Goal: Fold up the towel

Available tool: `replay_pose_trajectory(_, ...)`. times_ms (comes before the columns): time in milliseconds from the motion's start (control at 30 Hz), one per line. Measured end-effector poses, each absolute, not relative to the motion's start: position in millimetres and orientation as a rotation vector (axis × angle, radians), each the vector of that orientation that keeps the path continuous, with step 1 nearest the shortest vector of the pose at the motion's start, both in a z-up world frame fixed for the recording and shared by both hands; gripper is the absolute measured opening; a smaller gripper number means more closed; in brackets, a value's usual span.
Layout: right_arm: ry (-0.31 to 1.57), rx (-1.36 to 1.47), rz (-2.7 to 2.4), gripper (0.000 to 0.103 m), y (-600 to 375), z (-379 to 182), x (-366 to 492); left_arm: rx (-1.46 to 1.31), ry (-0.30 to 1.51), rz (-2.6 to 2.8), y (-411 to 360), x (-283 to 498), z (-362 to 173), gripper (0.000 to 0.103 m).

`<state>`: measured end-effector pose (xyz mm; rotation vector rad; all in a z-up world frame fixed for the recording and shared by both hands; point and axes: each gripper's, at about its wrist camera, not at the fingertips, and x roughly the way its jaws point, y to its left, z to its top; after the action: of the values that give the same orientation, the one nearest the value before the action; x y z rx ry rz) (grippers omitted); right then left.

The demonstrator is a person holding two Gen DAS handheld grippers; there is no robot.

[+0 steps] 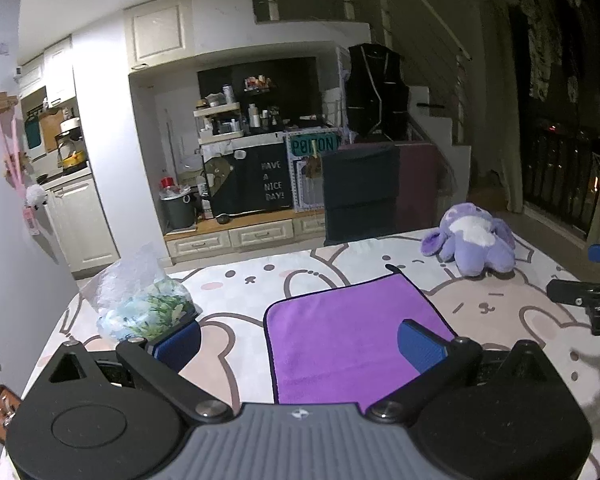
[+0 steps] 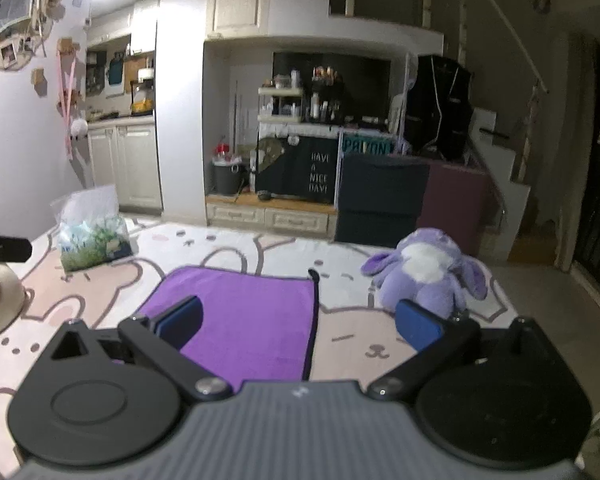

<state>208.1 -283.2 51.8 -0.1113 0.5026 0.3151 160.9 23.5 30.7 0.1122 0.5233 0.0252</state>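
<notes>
- Purple microfibre towel w/ dark edging point(image 1: 352, 336) lies flat on the table covered in a pink-and-white bunny-print cloth point(image 1: 512, 308).
- Left gripper point(image 1: 300, 344): blue pads wide apart, holding nothing, above towel's left edge.
- Right gripper point(image 2: 300, 326): pads also spread, empty, above towel's right edge.
- Purple plush toy point(image 2: 428, 272) sits right of towel; clear plastic bag w/ green-white contents point(image 1: 144, 304) is to its left.

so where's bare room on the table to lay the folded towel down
Bare cloth lies between the purple towel and the plastic bag, and in front of the plush toy on the towel's right. Far right corner is crowded by the plush. Both grippers, left and right, are open.
</notes>
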Motion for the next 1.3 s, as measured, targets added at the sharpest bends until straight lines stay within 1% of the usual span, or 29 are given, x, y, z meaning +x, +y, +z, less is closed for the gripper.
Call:
replay_pose_trajectory(333,0.591,-0.116,0.322,0.103,-273.8,8.5,236.2,0.142,0.572,0.027,33.3,194.5,-12.1,0.103)
replay_pose_trajectory(467,0.567,-0.089,0.297,0.103,-275.7,-8.3,240.7,0.138,0.589,0.017,37.7,204.0,-30.8,0.103)
replay_pose_trajectory(633,0.563,-0.099,0.233,0.103,-276.6,-24.3,251.4,0.069,0.682,-0.034,45.4,220.4,-54.0,0.103)
replay_pose_trajectory(967,0.737,-0.033,0.419,0.102,-290.0,-61.4,281.8,-0.037,0.777,-0.117,68.6,236.5,-90.9,0.102)
replay_pose_trajectory(1067,0.801,-0.011,0.496,0.1,-293.1,-71.1,289.2,-0.08,0.809,-0.145,76.9,240.5,-97.9,0.095)
replay_pose_trajectory(1133,0.842,-0.008,0.526,0.095,-292.5,-75.6,290.3,-0.11,0.833,-0.161,82.3,243.2,-102.8,0.085)
replay_pose_trajectory(1167,0.851,-0.016,0.54,0.093,-293.0,-78.6,290.5,-0.12,0.842,-0.168,85.1,243.3,-105.1,0.083)
replay_pose_trajectory(1233,0.87,-0.044,0.569,0.088,-291.1,-83.1,290.0,-0.141,0.857,-0.183,88.3,244.7,-109.1,0.074)
replay_pose_trajectory(1267,0.884,-0.05,0.59,0.086,-290.6,-85.9,290.9,-0.152,0.867,-0.195,89.7,245.3,-111.4,0.072)
replay_pose_trajectory(1300,0.904,-0.05,0.604,0.08,-291.2,-88.1,290.7,-0.158,0.878,-0.208,90.5,245.9,-113.9,0.069)
